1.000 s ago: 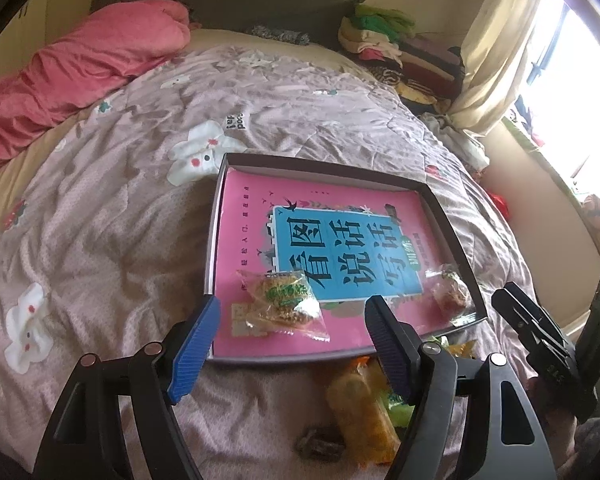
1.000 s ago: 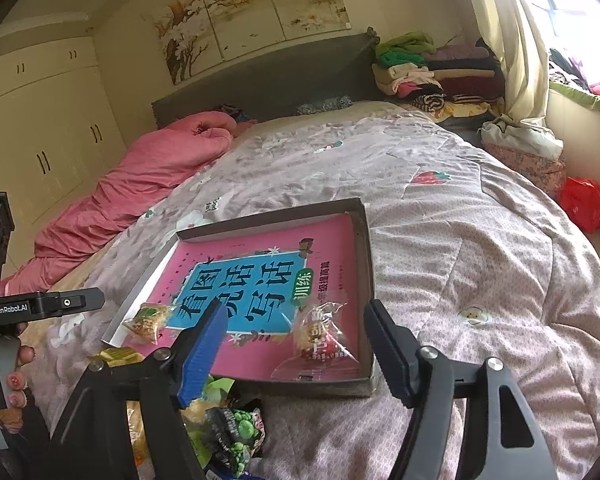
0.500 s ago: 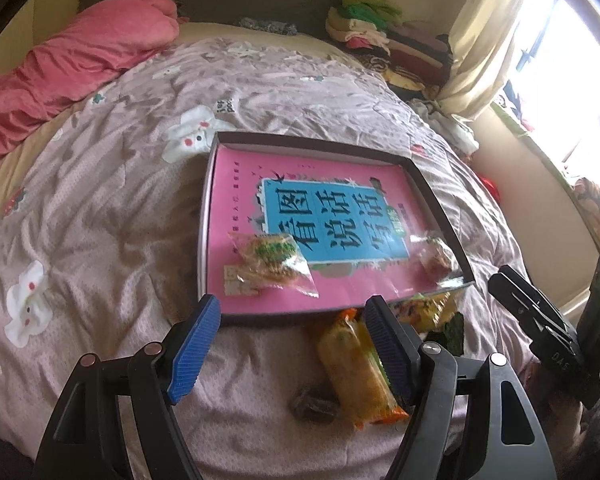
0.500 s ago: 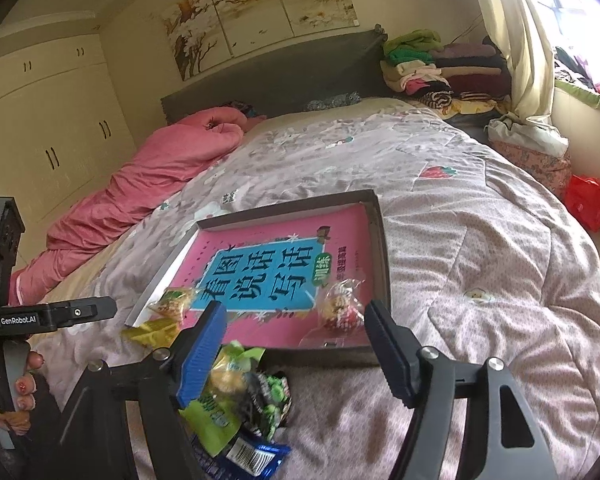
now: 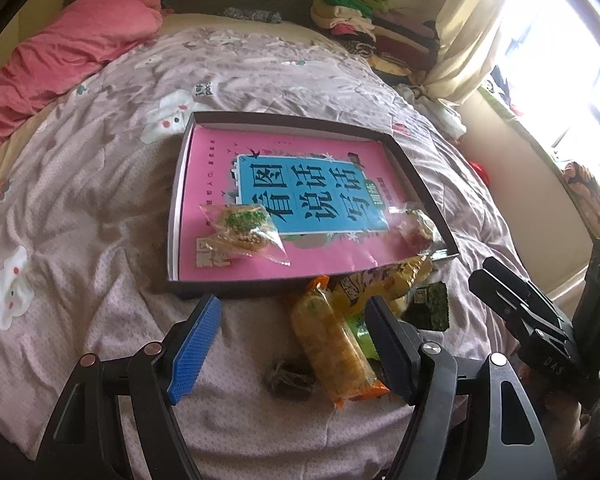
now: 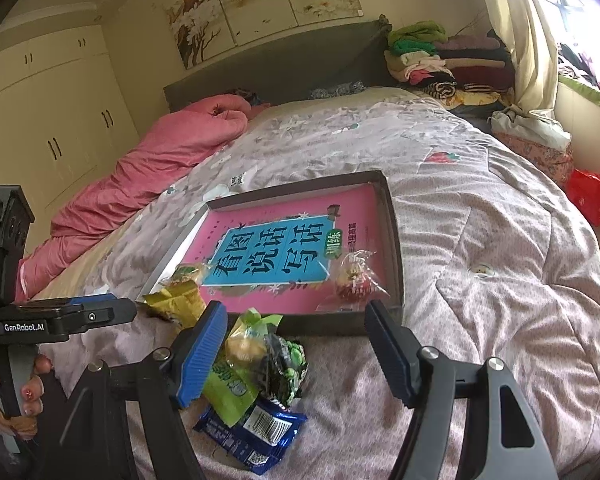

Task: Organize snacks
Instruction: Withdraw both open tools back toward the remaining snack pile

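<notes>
Resting in the shallow box (image 5: 416, 168) are two clear snack packets (image 5: 244, 232) (a book lines it). The loose snack pile (image 6: 252, 376) waits on the bedspread (image 6: 480, 240); left gripper (image 5: 292, 344) and right gripper (image 6: 296, 352) hover released, grasping nothing.

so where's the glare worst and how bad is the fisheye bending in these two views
Left wrist view: the window at upper right is blown out white, and the box edges bow outward. Right wrist view: glare sits in the top right corner behind the curtain, the headboard line tilts and curves, and dark vignette rings both frames.
</notes>
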The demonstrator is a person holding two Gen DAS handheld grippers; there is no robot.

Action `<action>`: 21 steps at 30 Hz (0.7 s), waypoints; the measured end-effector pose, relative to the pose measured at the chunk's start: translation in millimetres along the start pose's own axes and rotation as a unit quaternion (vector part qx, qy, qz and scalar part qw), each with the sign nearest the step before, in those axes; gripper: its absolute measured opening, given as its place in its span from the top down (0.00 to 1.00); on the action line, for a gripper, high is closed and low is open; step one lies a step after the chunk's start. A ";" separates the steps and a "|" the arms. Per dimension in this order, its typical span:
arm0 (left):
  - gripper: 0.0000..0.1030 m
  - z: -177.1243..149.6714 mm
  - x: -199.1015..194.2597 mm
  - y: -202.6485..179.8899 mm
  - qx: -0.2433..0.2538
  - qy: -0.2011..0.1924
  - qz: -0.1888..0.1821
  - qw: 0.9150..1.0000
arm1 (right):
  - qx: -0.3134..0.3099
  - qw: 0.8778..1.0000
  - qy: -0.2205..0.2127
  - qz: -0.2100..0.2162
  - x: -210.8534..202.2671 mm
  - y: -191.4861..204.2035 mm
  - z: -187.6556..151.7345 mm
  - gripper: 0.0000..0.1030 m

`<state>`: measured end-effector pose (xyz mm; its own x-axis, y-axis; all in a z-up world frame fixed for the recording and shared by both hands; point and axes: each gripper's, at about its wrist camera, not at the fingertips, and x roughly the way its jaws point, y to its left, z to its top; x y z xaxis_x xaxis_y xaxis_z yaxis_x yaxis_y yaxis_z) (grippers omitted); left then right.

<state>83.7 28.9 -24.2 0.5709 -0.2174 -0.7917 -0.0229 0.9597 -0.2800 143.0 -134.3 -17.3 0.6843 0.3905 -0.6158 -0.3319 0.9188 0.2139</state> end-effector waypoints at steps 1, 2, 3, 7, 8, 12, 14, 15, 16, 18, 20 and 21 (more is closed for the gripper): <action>0.26 -1.6 0.3 -0.7 -0.001 0.002 -0.003 1.000 | 0.000 1.000 0.001 0.001 -0.1 0.7 -0.6 0.31; 0.26 -2.9 0.3 -1.7 -0.001 0.004 -0.004 1.000 | -0.002 1.000 0.001 0.001 -0.8 1.7 -1.5 0.31; 0.26 -5.0 1.1 -2.9 -0.003 0.006 -0.005 1.000 | -0.004 1.000 0.003 0.001 -1.4 2.9 -2.5 0.31; 0.26 -11.8 6.0 -8.7 -0.001 0.020 -0.011 1.000 | -0.005 1.000 0.011 -0.001 -1.6 4.4 -5.9 0.31; 0.26 -13.3 7.2 -10.3 0.001 0.023 -0.011 1.000 | -0.005 1.000 0.013 -0.002 -1.7 4.3 -7.0 0.31; 0.26 -17.0 11.4 -15.0 0.006 0.031 -0.012 0.999 | -0.003 1.000 0.024 -0.004 -1.2 4.2 -12.4 0.31; 0.26 -18.8 13.6 -17.2 0.009 0.035 -0.013 0.999 | 0.000 1.000 0.031 -0.005 0.1 3.6 -14.2 0.31; 0.26 -19.1 14.4 -17.6 0.011 0.037 -0.014 0.999 | 0.002 0.999 0.033 -0.004 0.2 3.3 -14.7 0.31; 0.26 -19.6 15.7 -18.2 0.012 0.038 -0.015 0.999 | 0.004 0.999 0.035 -0.004 0.5 2.8 -15.4 0.31; 0.26 -20.5 18.4 -18.1 0.011 0.042 -0.016 0.999 | 0.006 0.999 0.040 -0.003 1.6 2.0 -16.5 0.31; 0.26 -21.2 21.1 -17.6 0.009 0.045 -0.019 0.999 | 0.005 0.999 0.044 -0.002 3.2 2.8 -17.4 0.31; 0.26 -21.5 22.6 -17.0 0.007 0.047 -0.019 0.999 | 0.004 0.999 0.047 -0.001 4.3 3.4 -18.2 0.31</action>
<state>79.4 3.8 -49.0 0.4923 -0.2693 -0.8277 0.0101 0.9526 -0.3040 133.1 -130.5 -33.0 0.6217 0.3811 -0.6843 -0.3252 0.9204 0.2172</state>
